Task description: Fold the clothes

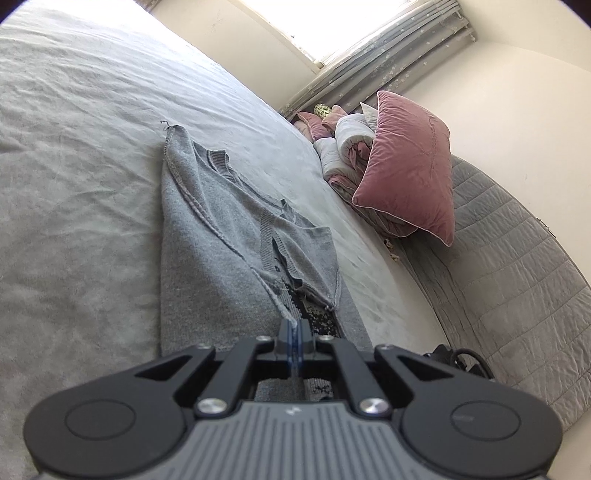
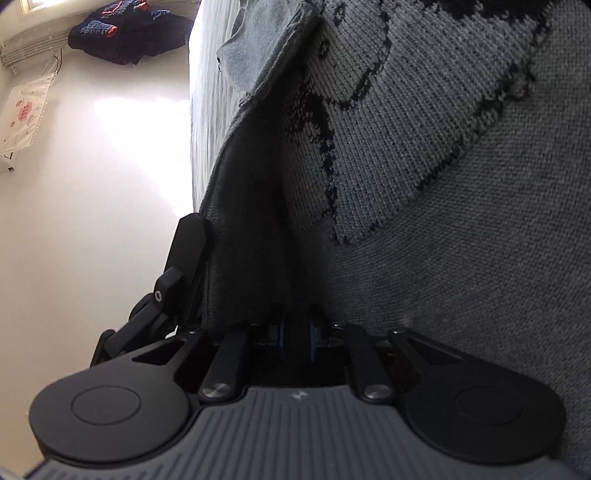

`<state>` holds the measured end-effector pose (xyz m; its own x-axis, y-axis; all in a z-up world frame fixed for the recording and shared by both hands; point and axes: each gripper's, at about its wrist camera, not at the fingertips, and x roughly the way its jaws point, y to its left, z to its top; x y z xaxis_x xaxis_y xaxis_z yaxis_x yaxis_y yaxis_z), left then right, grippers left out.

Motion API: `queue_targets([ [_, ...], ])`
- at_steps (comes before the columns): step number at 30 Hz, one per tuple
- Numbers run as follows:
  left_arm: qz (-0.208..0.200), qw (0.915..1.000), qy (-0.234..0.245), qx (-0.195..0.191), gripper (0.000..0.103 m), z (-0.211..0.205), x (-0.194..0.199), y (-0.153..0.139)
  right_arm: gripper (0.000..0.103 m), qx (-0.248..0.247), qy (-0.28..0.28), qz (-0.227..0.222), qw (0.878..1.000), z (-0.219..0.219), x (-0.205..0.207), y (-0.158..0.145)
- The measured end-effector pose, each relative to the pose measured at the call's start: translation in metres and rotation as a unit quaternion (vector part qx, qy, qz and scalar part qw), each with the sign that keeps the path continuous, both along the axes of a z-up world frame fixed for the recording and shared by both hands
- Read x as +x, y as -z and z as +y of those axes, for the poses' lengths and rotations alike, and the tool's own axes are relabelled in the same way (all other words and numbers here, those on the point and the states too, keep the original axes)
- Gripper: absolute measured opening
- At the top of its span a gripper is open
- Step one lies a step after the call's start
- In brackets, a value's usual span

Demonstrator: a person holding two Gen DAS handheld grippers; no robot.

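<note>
We see a grey knit sweater (image 1: 221, 229) with a black motif on lighter grey, on a pale grey bedsheet (image 1: 74, 147). Far right, a dusty pink pillow (image 1: 410, 166); our grippers (image 1: 294, 328) are black.

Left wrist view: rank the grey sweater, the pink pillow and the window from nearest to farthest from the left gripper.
1. Grey sweater: pinched in the left gripper, spread ahead on the bed.
2. Pink pillow: farther off to the right, propped on rolled bedding.
3. Window: farthest, top of view, on the far wall.
</note>
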<state>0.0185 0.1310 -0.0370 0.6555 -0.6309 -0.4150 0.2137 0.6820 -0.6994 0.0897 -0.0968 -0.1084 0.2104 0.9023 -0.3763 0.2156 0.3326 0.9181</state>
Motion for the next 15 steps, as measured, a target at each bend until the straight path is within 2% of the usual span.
queue_targets([
  [2, 0.005, 1.0000, 0.002, 0.003, 0.002, -0.003, 0.002, 0.003, 0.020, 0.004, -0.010, 0.001, 1.000, -0.002, -0.006, -0.001],
  [8, 0.026, 0.9991, 0.015, 0.031, 0.002, -0.019, 0.010, 0.015, 0.023, 0.017, -0.040, 0.004, 0.999, -0.013, -0.047, 0.001],
  [11, 0.044, 0.9969, 0.023, 0.060, 0.003, -0.028, 0.012, 0.021, 0.027, 0.010, -0.058, -0.001, 0.998, -0.017, -0.068, 0.000],
  [13, 0.038, 0.9965, 0.019, 0.071, 0.004, -0.026, 0.009, 0.018, 0.031, 0.005, -0.066, -0.008, 0.998, -0.022, -0.079, -0.003],
  [15, 0.024, 0.9965, 0.012, 0.079, 0.012, -0.021, 0.005, 0.012, 0.036, 0.001, -0.063, -0.017, 0.998, -0.029, -0.087, -0.006],
])
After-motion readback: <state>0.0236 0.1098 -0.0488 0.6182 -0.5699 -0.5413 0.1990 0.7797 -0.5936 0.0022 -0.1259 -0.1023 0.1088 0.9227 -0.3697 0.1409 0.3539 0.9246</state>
